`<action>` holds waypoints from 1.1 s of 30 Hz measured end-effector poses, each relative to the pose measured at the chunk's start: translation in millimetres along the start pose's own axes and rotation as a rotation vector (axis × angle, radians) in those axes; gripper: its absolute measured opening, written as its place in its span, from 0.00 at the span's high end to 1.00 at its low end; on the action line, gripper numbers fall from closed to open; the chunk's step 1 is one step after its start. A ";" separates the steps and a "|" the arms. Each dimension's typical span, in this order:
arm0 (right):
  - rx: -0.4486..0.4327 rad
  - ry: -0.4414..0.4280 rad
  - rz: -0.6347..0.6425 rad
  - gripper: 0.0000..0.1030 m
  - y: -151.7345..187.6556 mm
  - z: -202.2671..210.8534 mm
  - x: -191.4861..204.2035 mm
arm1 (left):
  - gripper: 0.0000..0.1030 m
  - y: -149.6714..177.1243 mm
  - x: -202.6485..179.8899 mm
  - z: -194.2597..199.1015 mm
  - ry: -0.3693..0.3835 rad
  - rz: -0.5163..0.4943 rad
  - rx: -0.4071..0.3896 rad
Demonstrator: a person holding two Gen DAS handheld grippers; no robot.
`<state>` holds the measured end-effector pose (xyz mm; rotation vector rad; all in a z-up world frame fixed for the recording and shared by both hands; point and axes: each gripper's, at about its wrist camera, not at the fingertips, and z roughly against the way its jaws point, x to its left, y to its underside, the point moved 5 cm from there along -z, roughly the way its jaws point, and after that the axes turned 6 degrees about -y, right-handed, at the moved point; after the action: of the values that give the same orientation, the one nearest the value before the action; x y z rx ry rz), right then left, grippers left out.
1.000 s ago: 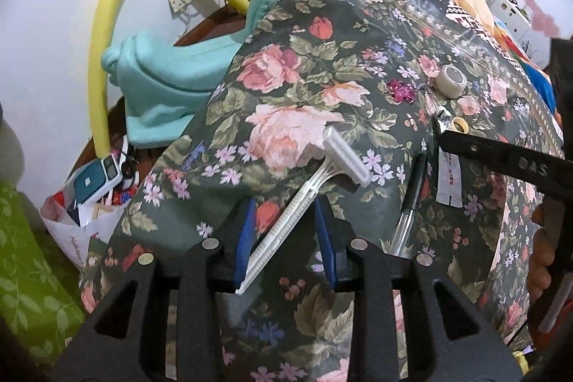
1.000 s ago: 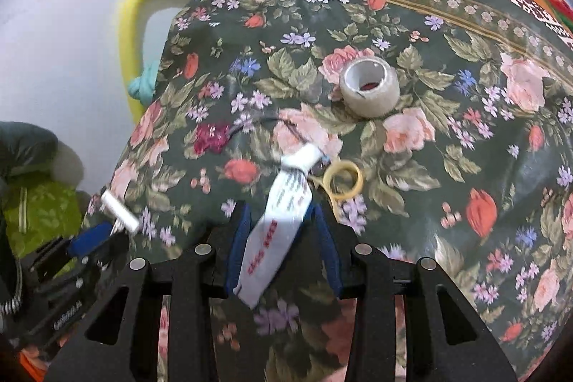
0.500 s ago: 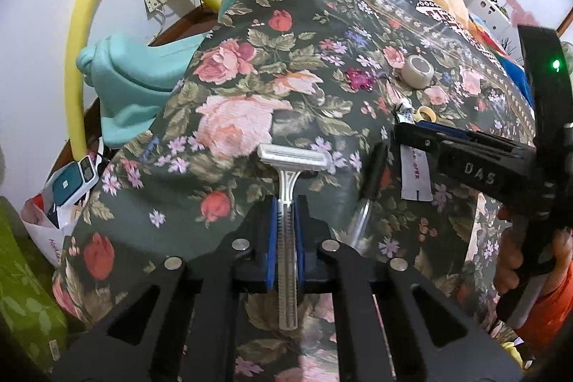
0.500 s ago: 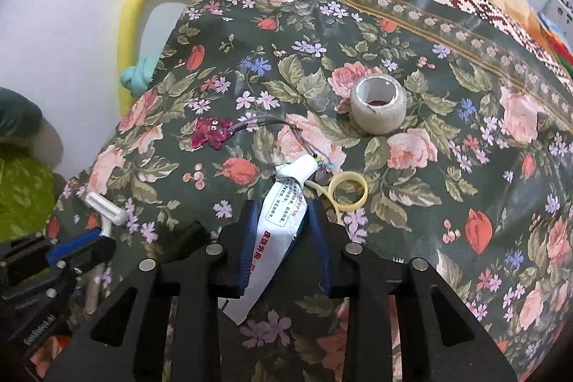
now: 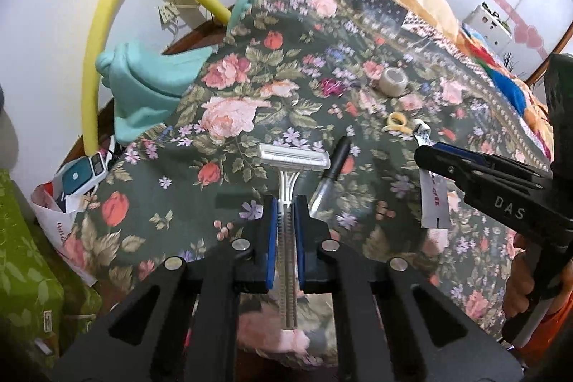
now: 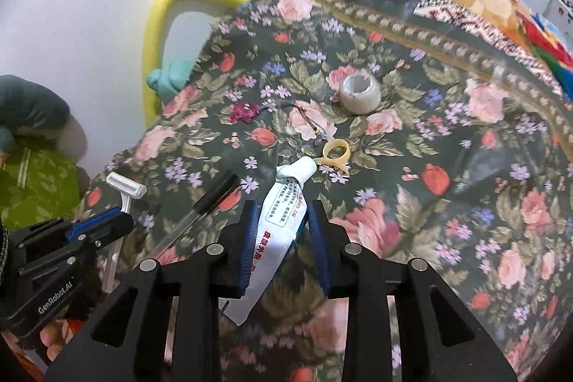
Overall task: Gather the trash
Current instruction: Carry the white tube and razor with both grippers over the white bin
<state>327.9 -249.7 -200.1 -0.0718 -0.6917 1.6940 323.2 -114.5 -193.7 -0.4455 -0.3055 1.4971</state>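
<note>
Both pickups looked done; the step in hand was the lift-off with one piece of trash in each gripper.

Left gripper [image 5: 285,231]: jaws closed down tight on the razor [image 5: 288,203], blue pads pressing the handle on both sides. Razor's long axis ran straight out along the fingers, head pointing forward and away from the camera, blade bar crosswise; handle tail stuck back under the gripper body. It appeared clear of the floral cloth [image 5: 222,117], though contact at the head could not be ruled out.

Right gripper [image 6: 283,240]: jaws narrowed partway, shut on the tube [image 6: 283,210], which filled the gap. Tube's long axis lay roughly along the fingers but skewed, cap end pointing forward and a bit right, crimped end trailing back-left below the gripper. In the left view the tube hung with its flat end down.

Left on the cloth: pen [image 6: 200,213] lying diagonally between the two grippers, yellow ring [image 6: 336,151] just beyond the tube cap, tape roll [image 6: 360,93] farther back, a small magenta piece [image 6: 245,111] with a cord.

No bin showed in either view. The next move likely called for carrying both items to wherever trash goes, keeping grips steady; the skewed tube could slip.
</note>
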 end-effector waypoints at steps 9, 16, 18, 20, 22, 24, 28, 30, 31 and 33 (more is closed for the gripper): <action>-0.104 0.006 0.079 0.74 -2.8 52.8 29.7 | 0.92 10.7 -5.8 54.4 -0.021 0.012 -0.073; -0.148 -0.036 0.104 0.74 6.0 81.0 58.1 | 0.92 28.0 5.0 94.6 -0.039 0.048 -0.127; -0.153 -0.048 0.120 0.74 10.6 85.0 68.7 | 0.92 34.7 12.3 106.2 -0.045 0.063 -0.143; -0.156 -0.061 0.138 0.74 15.5 87.9 81.5 | 0.92 41.2 19.9 115.5 -0.053 0.076 -0.155; -0.157 -0.076 0.157 0.74 20.5 90.1 96.6 | 0.92 49.9 30.2 125.2 -0.063 0.091 -0.168; -0.156 -0.093 0.173 0.74 25.1 90.8 111.7 | 0.92 60.7 42.5 132.8 -0.084 0.102 -0.174; -0.148 -0.130 0.218 0.74 37.1 88.5 146.8 | 0.92 83.9 68.8 143.3 -0.113 0.140 -0.172; -0.140 -0.146 0.244 0.74 43.4 86.2 163.8 | 0.92 96.3 83.6 148.6 -0.125 0.167 -0.171; -0.133 -0.155 0.262 0.74 48.0 84.0 175.4 | 0.92 103.0 91.5 151.2 -0.132 0.182 -0.170; -0.122 -0.171 0.286 0.74 56.2 80.2 193.2 | 0.92 116.4 106.6 155.8 -0.147 0.211 -0.166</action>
<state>196.4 -110.0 -99.6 -0.1174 -0.9483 1.9457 154.6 8.4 -118.5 -0.5134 -0.5141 1.7219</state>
